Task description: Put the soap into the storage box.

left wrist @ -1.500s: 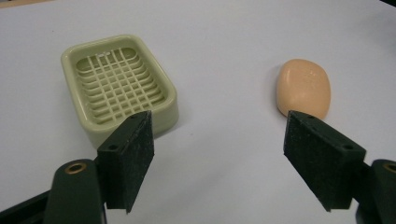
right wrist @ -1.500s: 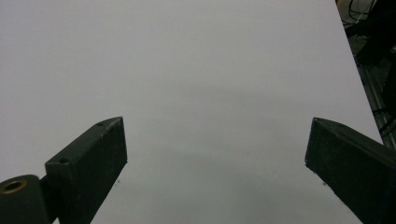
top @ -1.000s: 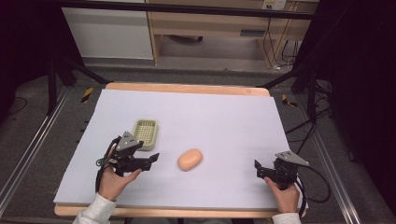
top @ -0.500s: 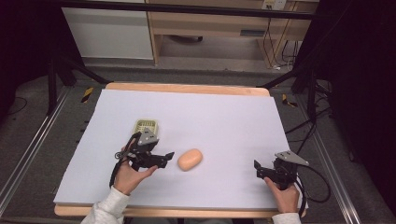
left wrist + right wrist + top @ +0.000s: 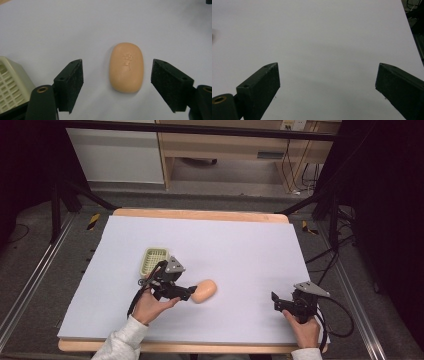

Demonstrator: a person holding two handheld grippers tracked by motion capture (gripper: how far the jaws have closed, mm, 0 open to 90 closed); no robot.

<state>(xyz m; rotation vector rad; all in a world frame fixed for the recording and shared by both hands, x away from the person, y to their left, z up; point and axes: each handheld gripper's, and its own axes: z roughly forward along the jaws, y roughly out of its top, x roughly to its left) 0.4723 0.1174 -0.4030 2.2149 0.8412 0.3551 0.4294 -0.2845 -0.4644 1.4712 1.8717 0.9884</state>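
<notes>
A person sits at a table (image 5: 240, 235) covered in pale lilac sheeting, holding a two-jaw claw in each hand. Near the middle of the table lies a smooth, peach-coloured oval object (image 5: 204, 291), possibly a bar of soap (a small embossed mark sits on its top face). The left claw (image 5: 187, 294) is just beside the oval, on the side toward the person's left, its tips almost touching it. In the left gripper view the oval (image 5: 126, 67) lies straight ahead of the left claw (image 5: 117, 85), between the lines of its two jaws, which are spread wide and hold nothing; the oval's long axis runs along the claw's pointing direction, so the jaws flank its narrower width. A small cream slatted basket (image 5: 154, 260) sits just behind the left hand, a little farther from the person than the oval. The right claw (image 5: 275, 299) rests well apart from the oval, toward the person's right, also spread wide and empty (image 5: 327, 82). The left hand is much the nearer, and looks set to close on the oval.
</notes>
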